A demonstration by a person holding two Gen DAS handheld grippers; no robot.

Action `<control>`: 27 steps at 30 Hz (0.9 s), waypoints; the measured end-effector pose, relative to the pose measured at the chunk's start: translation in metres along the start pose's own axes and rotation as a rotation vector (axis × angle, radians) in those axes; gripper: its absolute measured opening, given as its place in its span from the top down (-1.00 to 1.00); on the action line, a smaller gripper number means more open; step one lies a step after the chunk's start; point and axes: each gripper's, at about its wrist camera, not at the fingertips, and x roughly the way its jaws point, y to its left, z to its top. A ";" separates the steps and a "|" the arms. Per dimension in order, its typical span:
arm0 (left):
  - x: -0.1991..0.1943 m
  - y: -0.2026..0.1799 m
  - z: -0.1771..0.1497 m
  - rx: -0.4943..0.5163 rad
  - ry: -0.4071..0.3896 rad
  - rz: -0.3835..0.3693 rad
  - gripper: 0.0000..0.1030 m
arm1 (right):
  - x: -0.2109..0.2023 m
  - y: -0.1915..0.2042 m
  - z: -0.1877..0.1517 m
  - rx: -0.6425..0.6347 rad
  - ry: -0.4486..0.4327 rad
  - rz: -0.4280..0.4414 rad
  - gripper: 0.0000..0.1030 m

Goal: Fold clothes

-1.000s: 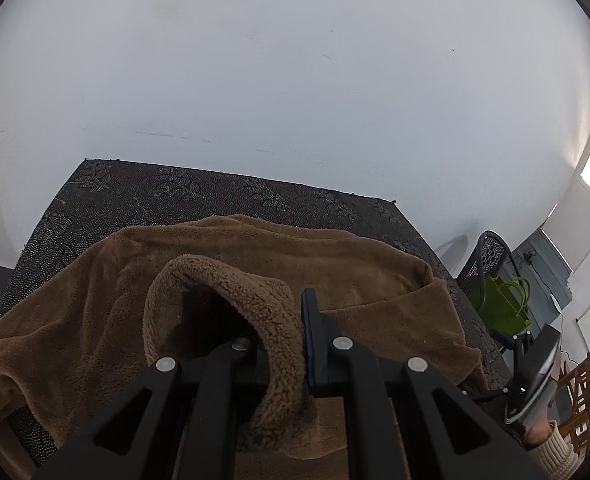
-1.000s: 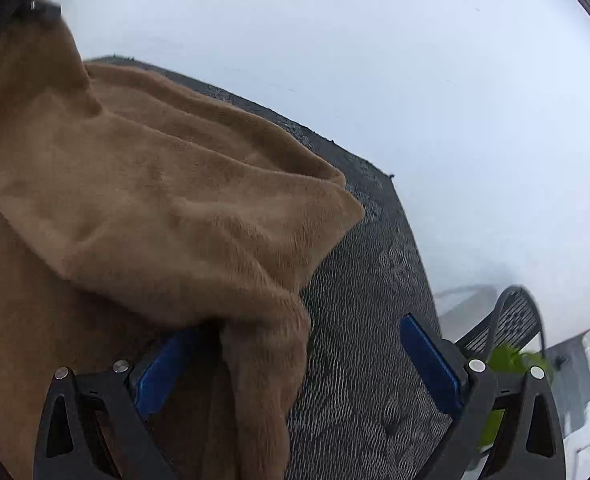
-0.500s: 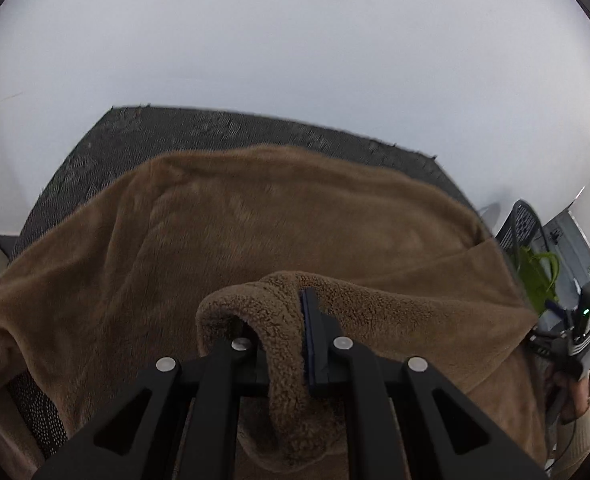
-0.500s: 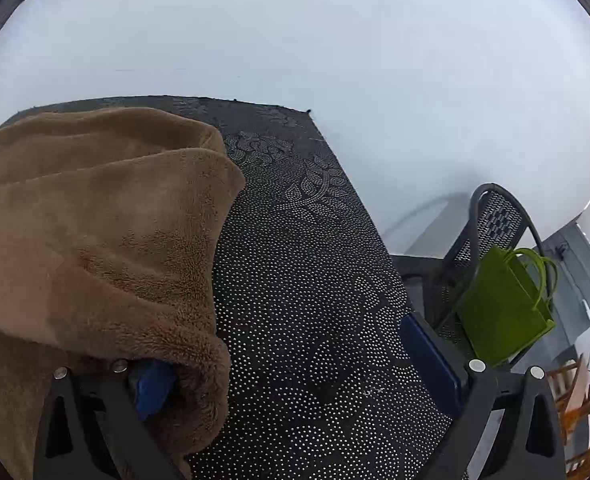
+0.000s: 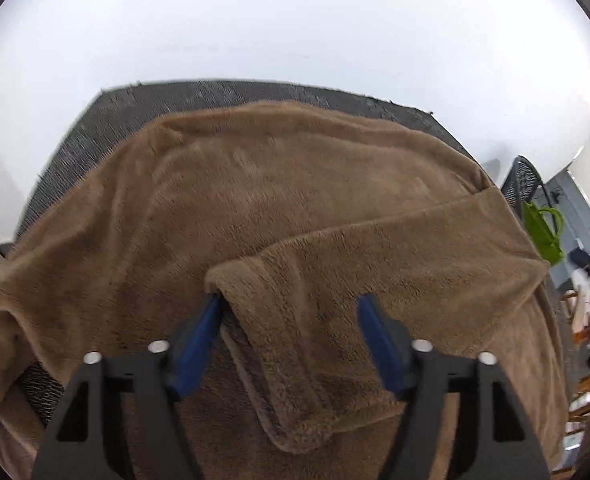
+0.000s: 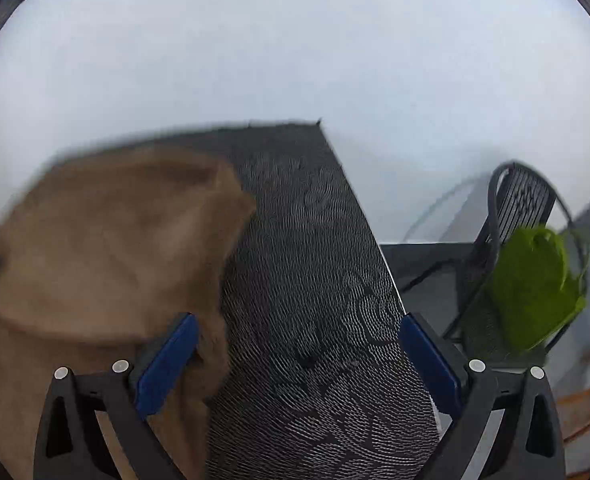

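Observation:
A brown fleece garment [image 5: 295, 184] lies spread over the dark patterned table [image 5: 135, 100]. One sleeve [image 5: 375, 264] is folded across its body, and the cuff end lies between the fingers of my left gripper [image 5: 290, 300]. Those jaws are opening and the pads do not press on the fleece; the left blue pad [image 5: 199, 336] sits beside the fold's edge. In the right wrist view my right gripper [image 6: 297, 320] stands wide open over bare table [image 6: 303, 240] with nothing between its fingers. The garment's edge [image 6: 115, 240] is just left of its left finger.
A black mesh chair [image 6: 519, 196] with a green bag [image 6: 535, 280] on it stands right of the table. The table's right edge runs close to my right gripper's right finger. A plain white wall is behind the table.
My left jaws went from shut on the fleece cuff to wide apart, and the sleeve now lies flat on the garment. My right gripper swung right, off the garment and over bare table.

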 end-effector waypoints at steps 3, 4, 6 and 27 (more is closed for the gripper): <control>-0.001 0.002 0.004 -0.029 -0.008 -0.016 -0.52 | -0.008 0.010 0.016 0.074 -0.064 0.112 -0.99; 0.000 0.004 0.005 -0.048 -0.005 -0.030 -0.52 | -0.008 0.018 0.019 0.082 -0.071 0.162 -0.99; 0.004 0.009 0.009 -0.093 0.002 -0.062 -0.52 | -0.001 0.041 0.026 0.077 -0.055 0.293 -0.99; -0.032 0.001 0.031 -0.043 -0.247 -0.036 0.83 | 0.075 0.149 -0.038 -0.223 0.121 0.212 -0.99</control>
